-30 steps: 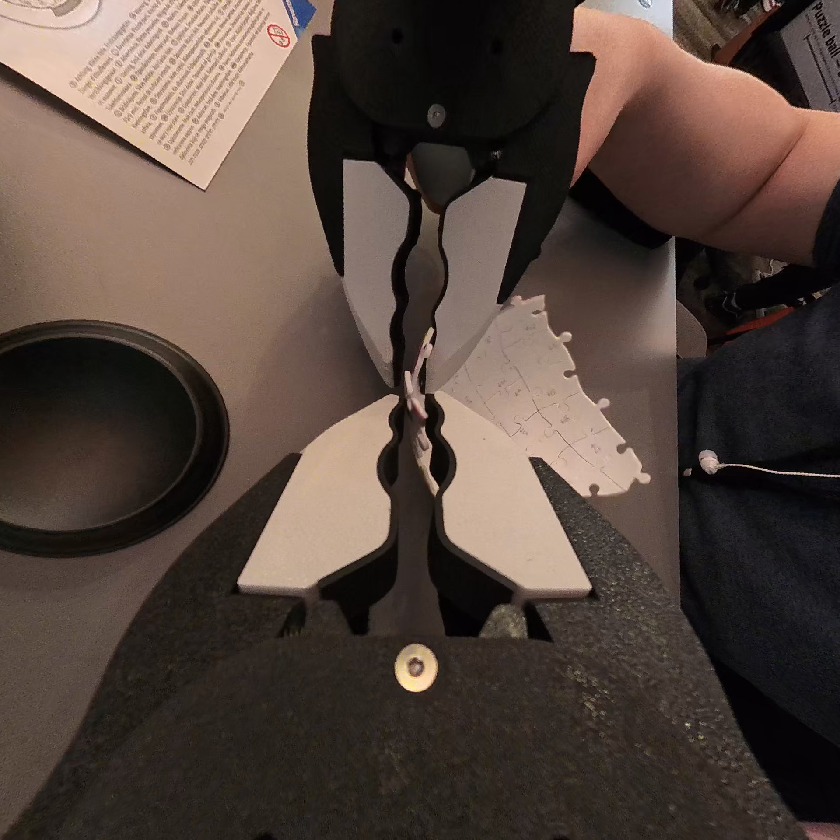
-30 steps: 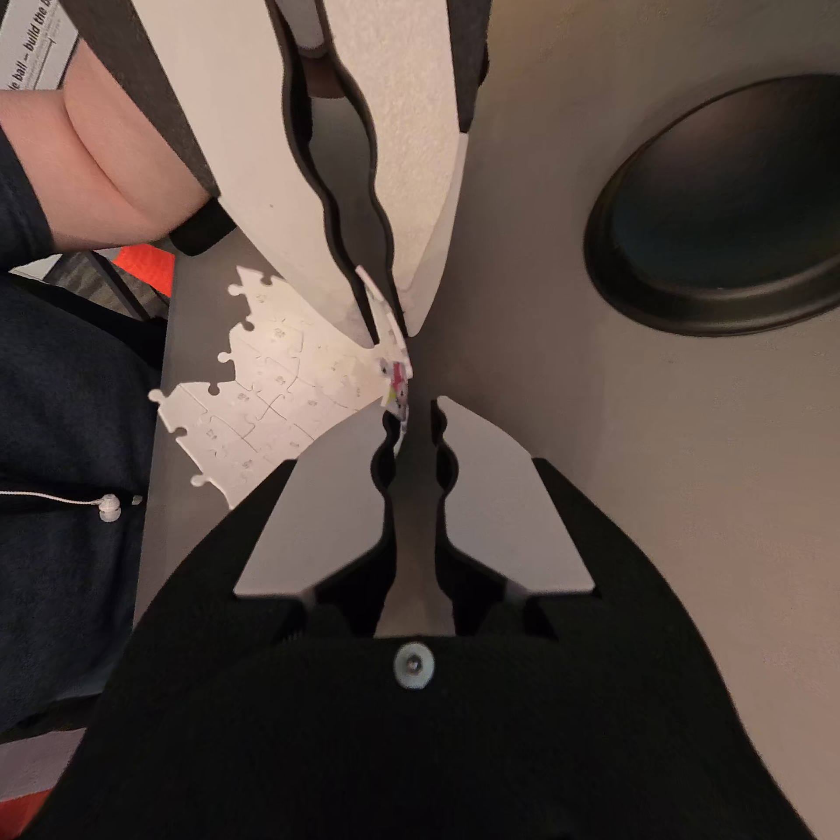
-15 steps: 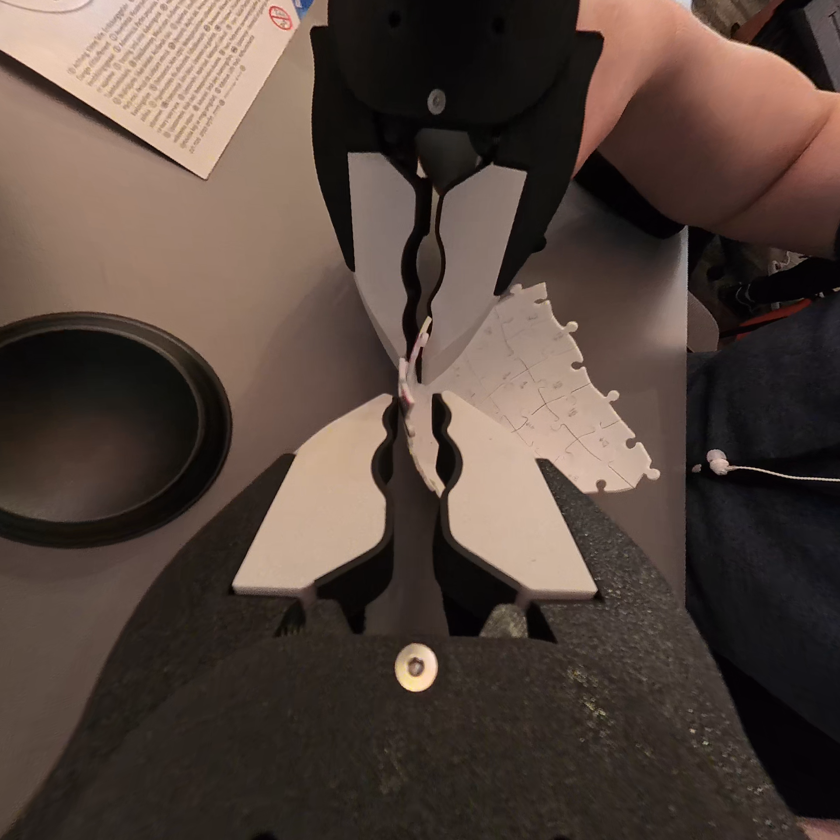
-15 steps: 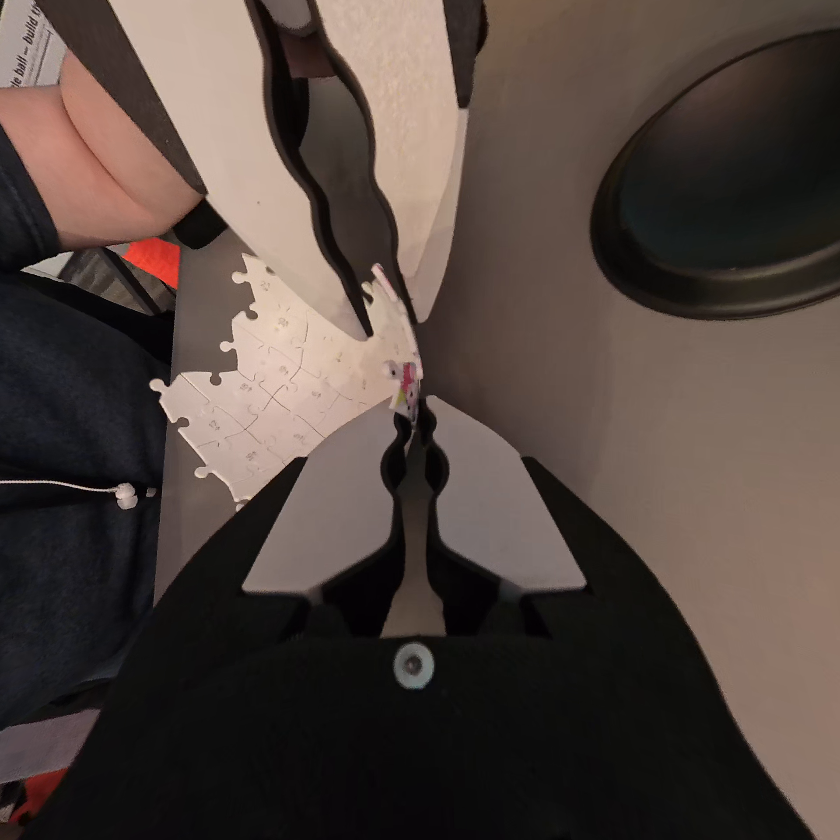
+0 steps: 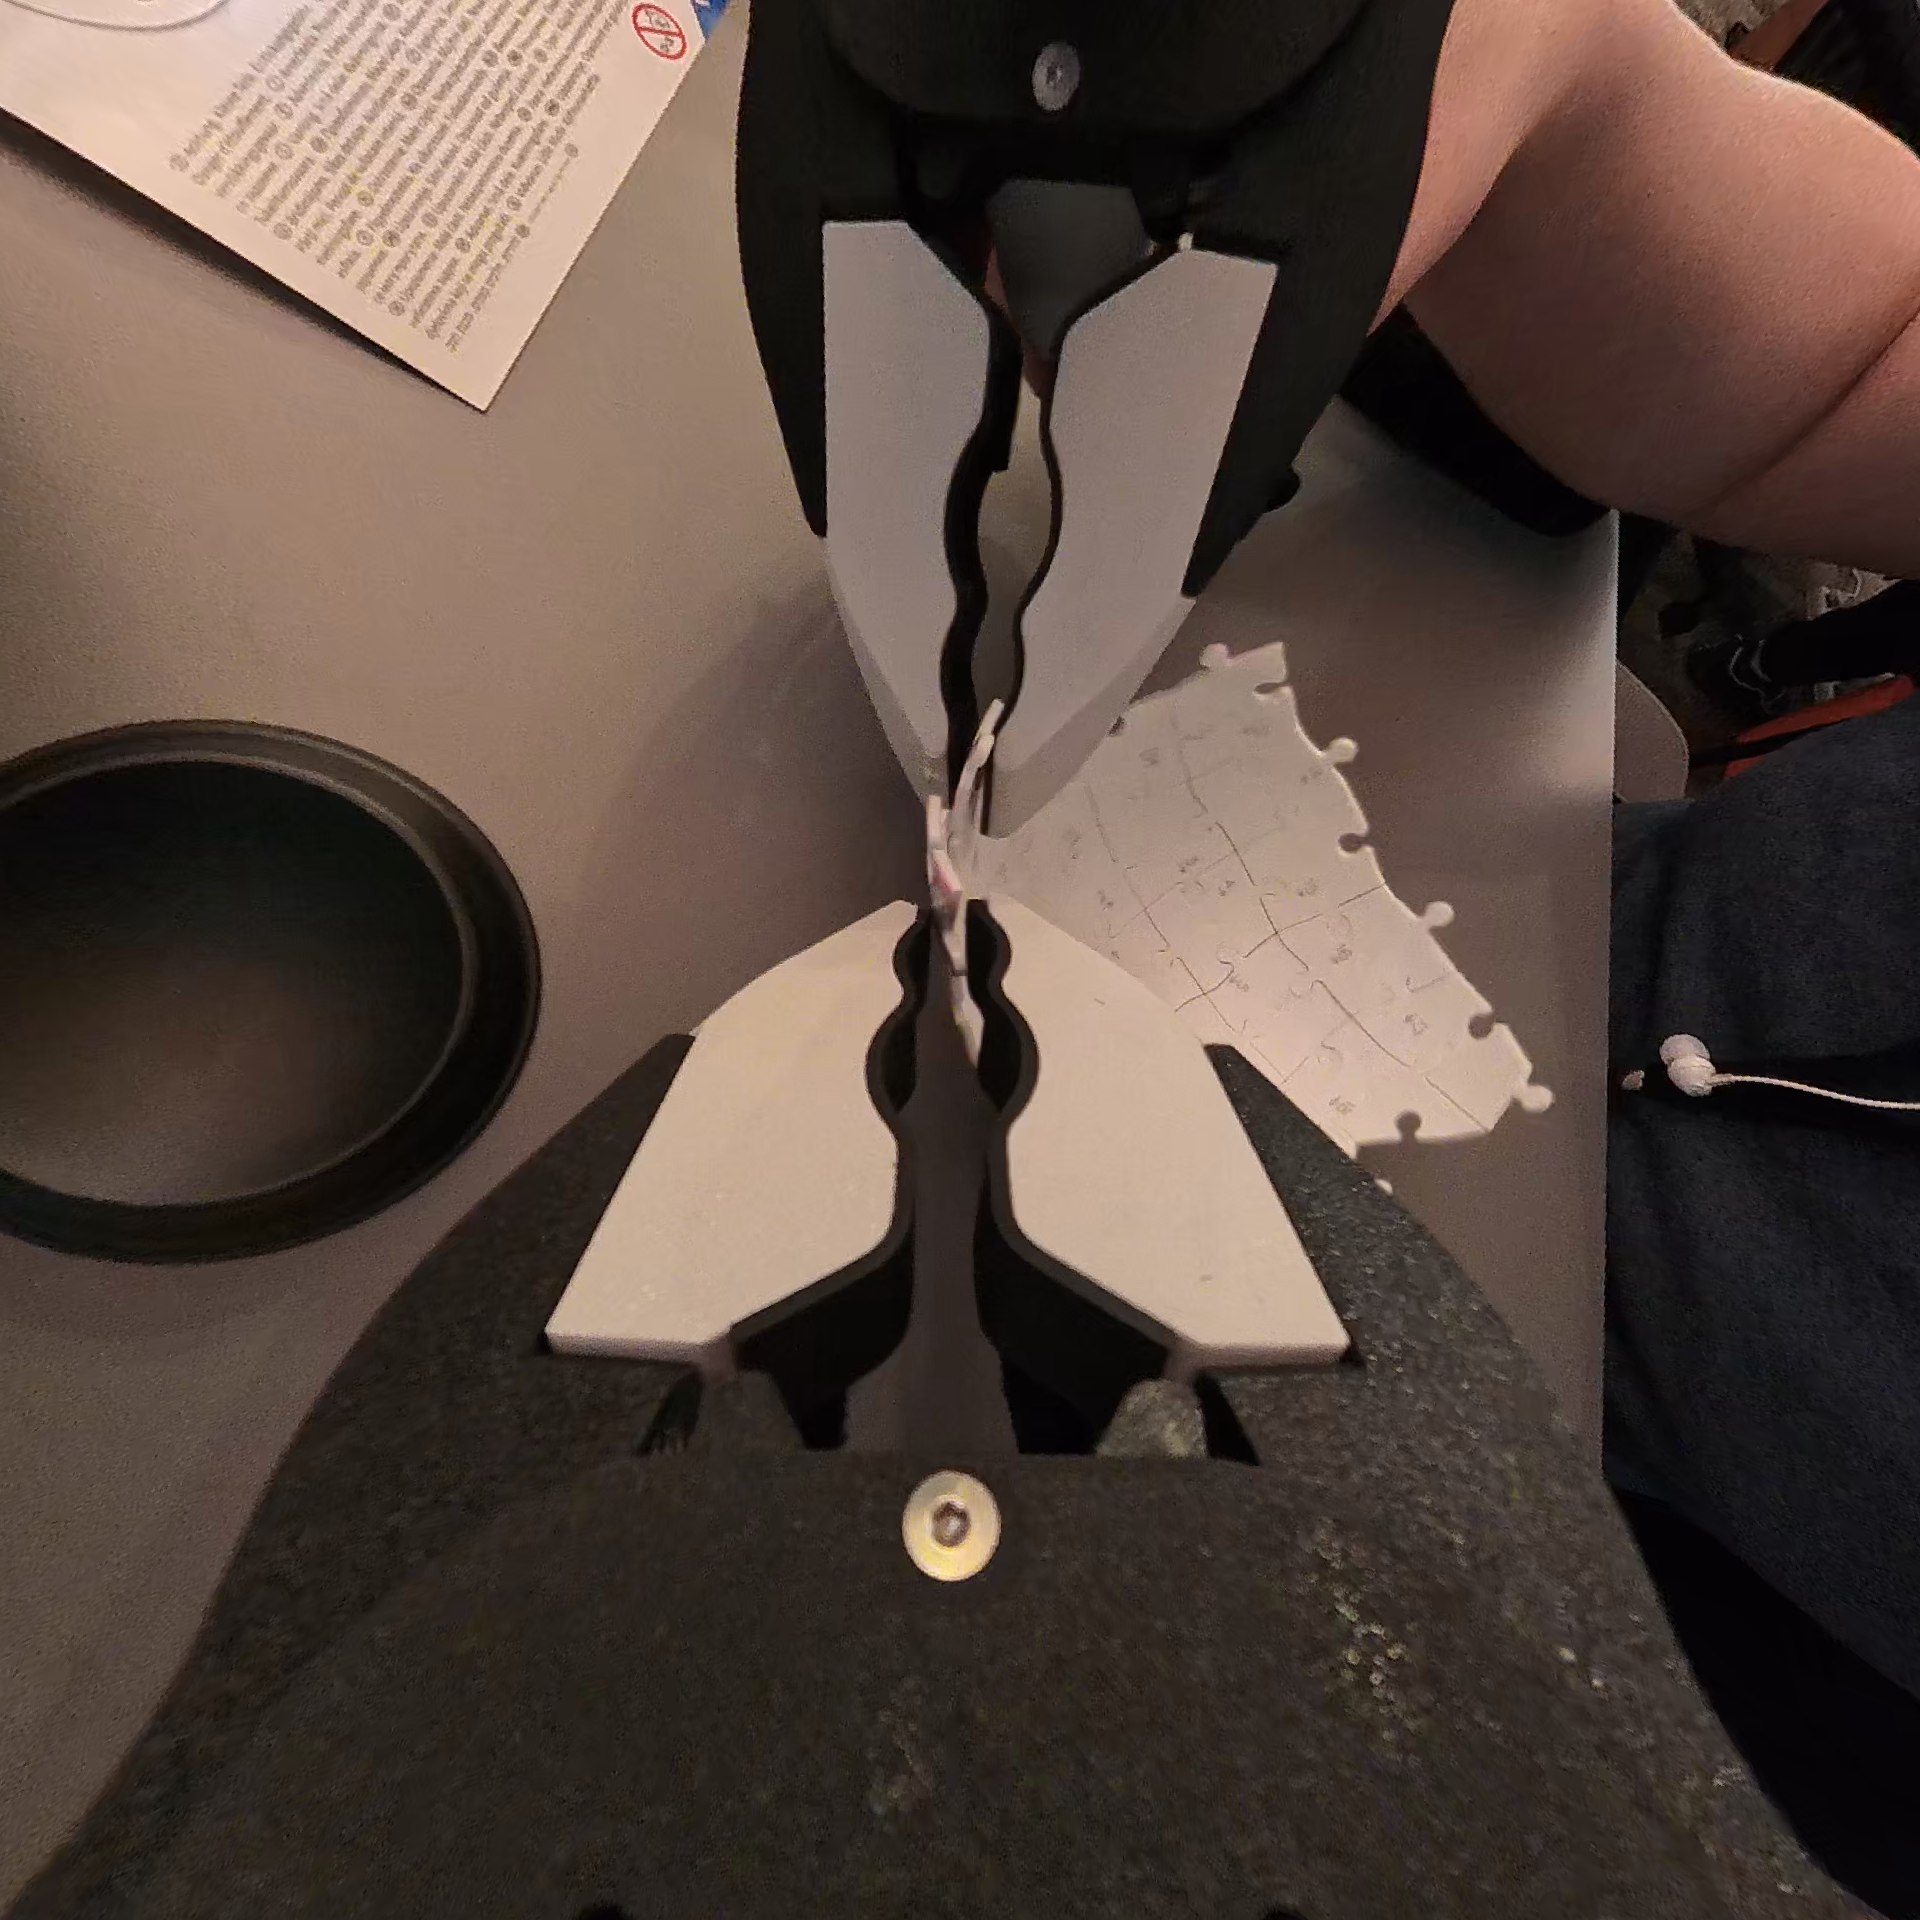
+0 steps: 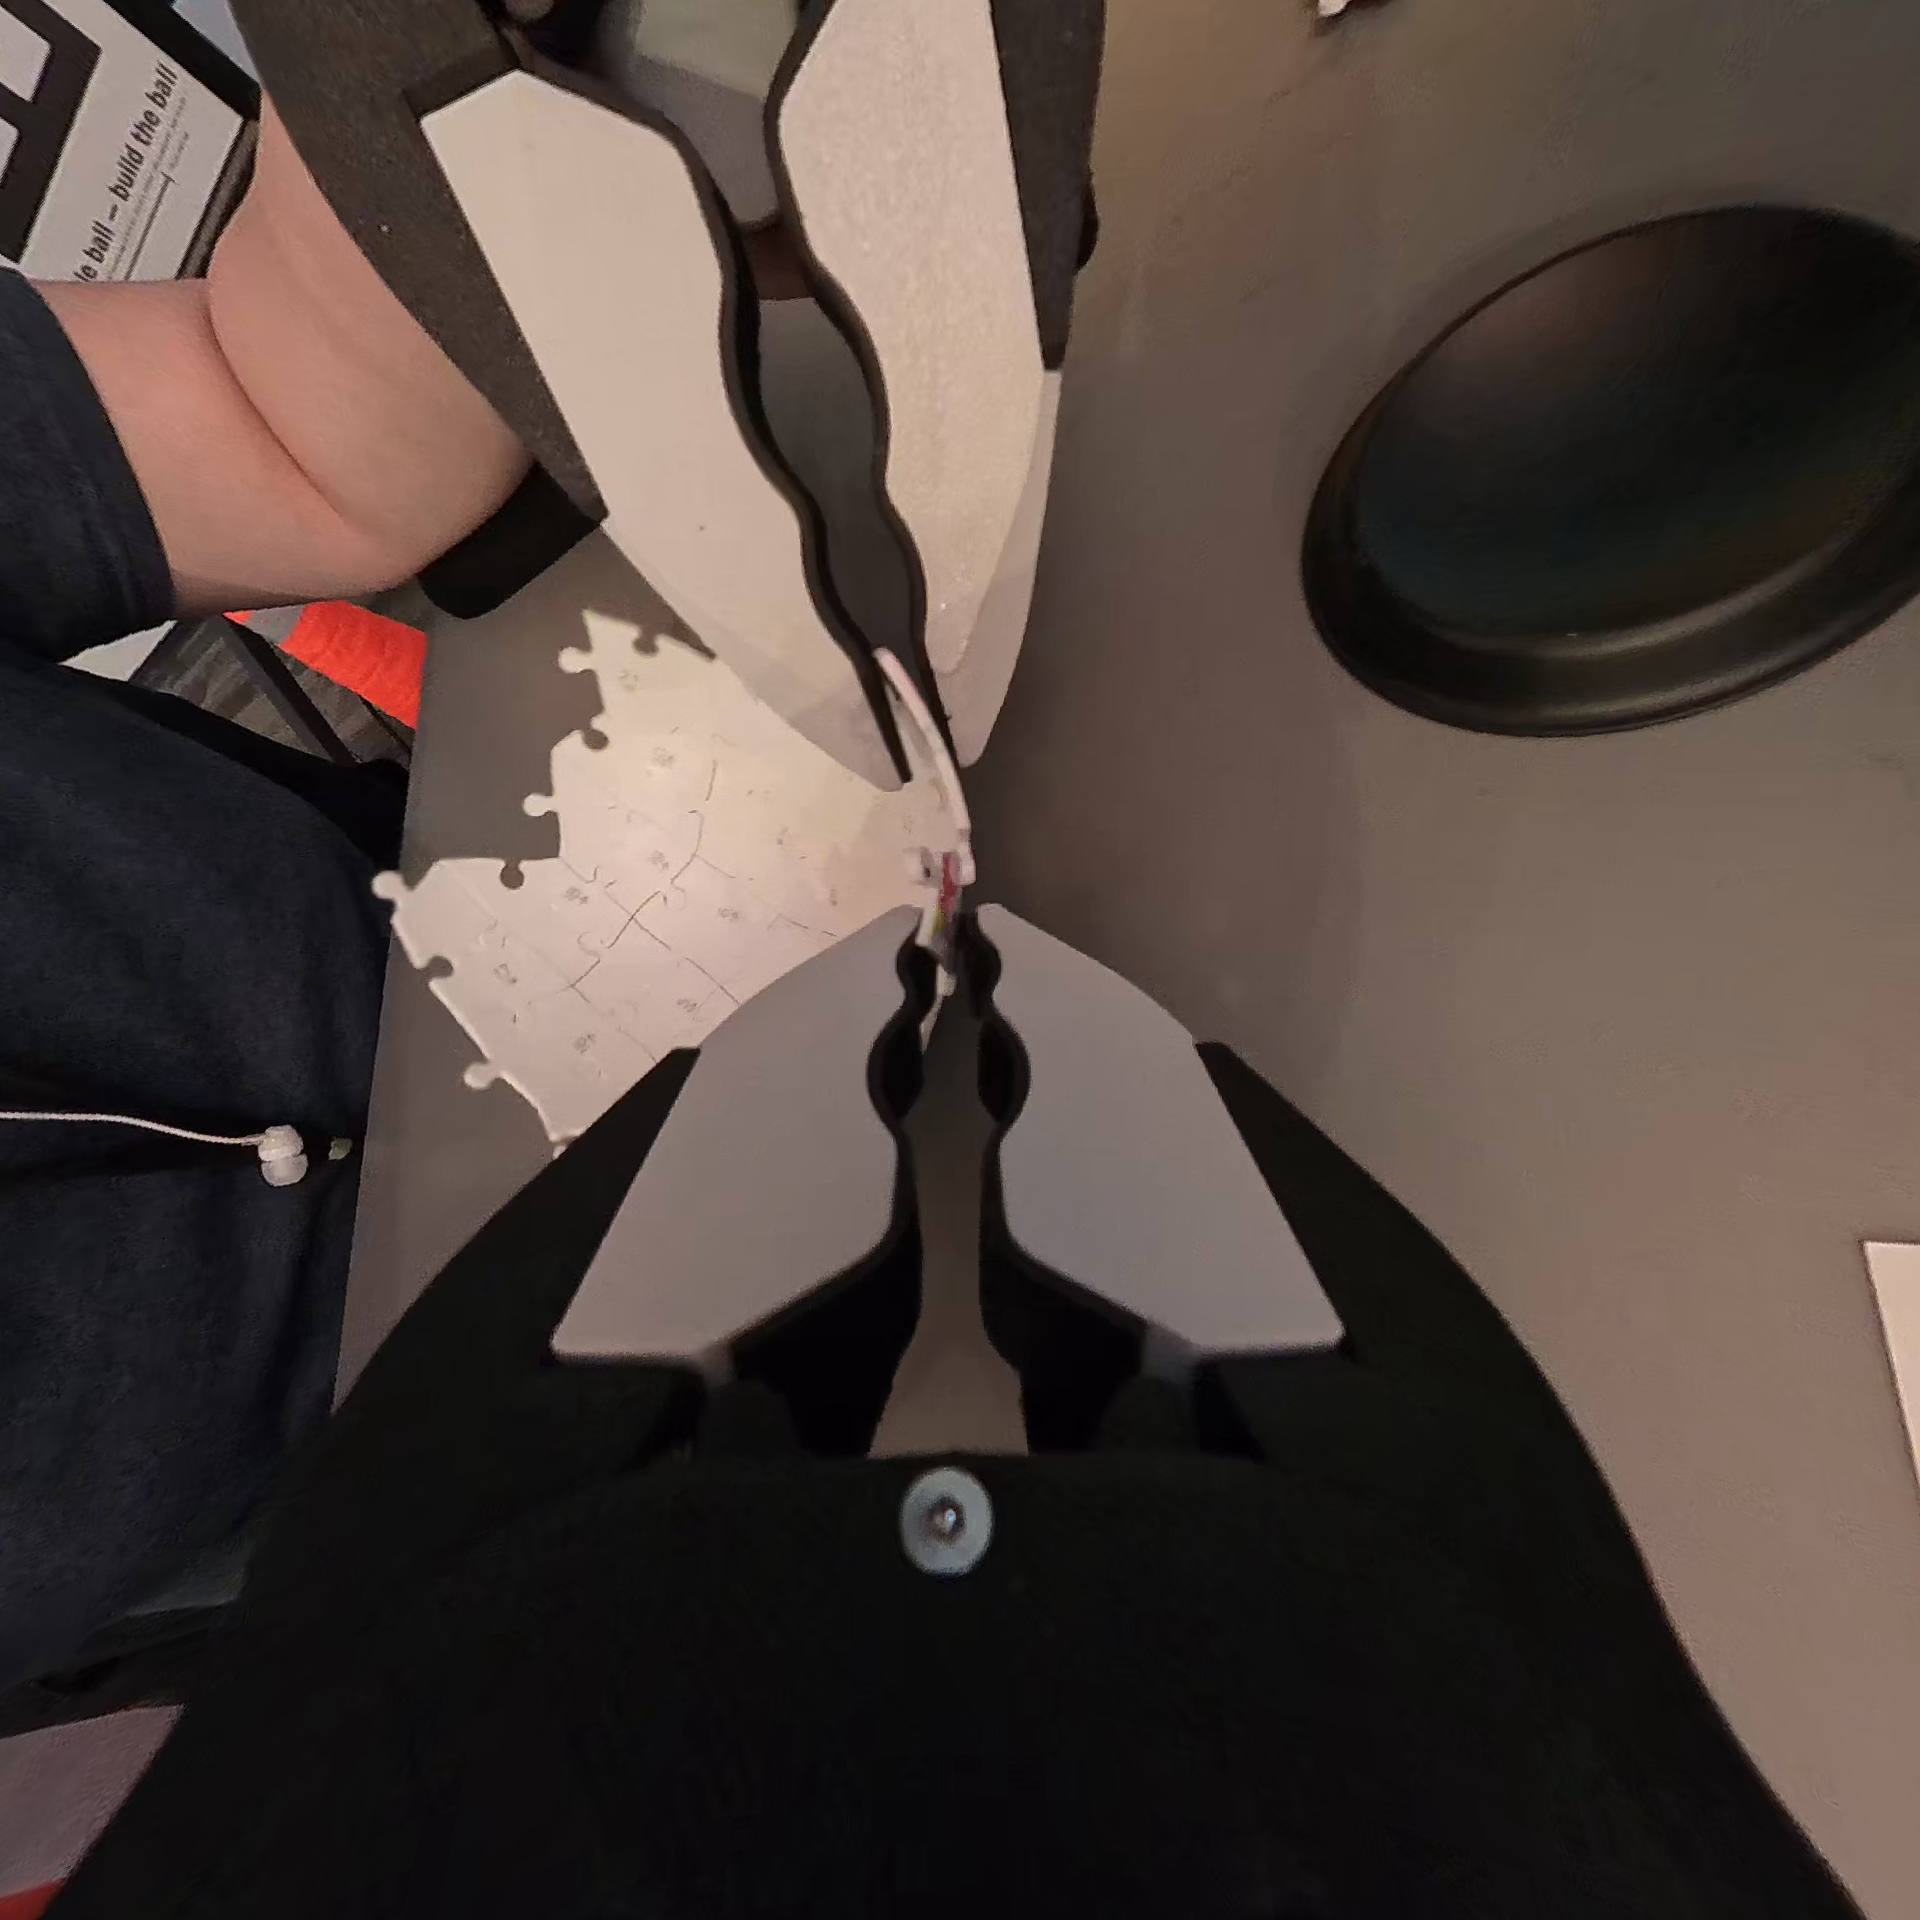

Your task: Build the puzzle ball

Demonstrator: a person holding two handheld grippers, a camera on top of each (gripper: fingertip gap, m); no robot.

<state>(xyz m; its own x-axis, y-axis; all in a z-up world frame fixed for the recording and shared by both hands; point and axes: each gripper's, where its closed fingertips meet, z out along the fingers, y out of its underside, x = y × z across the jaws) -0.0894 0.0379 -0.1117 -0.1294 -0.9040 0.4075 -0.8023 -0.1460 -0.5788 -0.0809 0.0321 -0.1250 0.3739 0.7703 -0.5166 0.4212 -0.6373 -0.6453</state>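
A curved, partly joined puzzle section (image 5: 1278, 935) shows its white numbered back and hangs above the grey table (image 5: 520, 623). I see it edge-on between the two grippers. My left gripper (image 5: 948, 925) is shut on its near edge. My right gripper (image 5: 977, 774) points toward me from the top of the left wrist view and is shut on the same edge. In the right wrist view the section (image 6: 644, 894) fans out to the left. My right gripper (image 6: 943, 925) grips its coloured edge there, and the left gripper (image 6: 920, 753) grips just above. The two grippers' tips almost touch.
A black-rimmed round hole (image 5: 208, 987) is set in the table; it also shows in the right wrist view (image 6: 1621, 488). A printed leaflet (image 5: 364, 135) lies at the far left. A person's arm (image 5: 1662, 260) and dark clothing are at the table edge (image 5: 1610, 935). A white sheet corner (image 6: 1896, 1340) lies at the right. My two grippers' fingertips are within a few centimetres of each other.
My right gripper was slightly open around the section's edge a second ago and has closed on it. The section has swung a little upward, and both grippers stay tip to tip.
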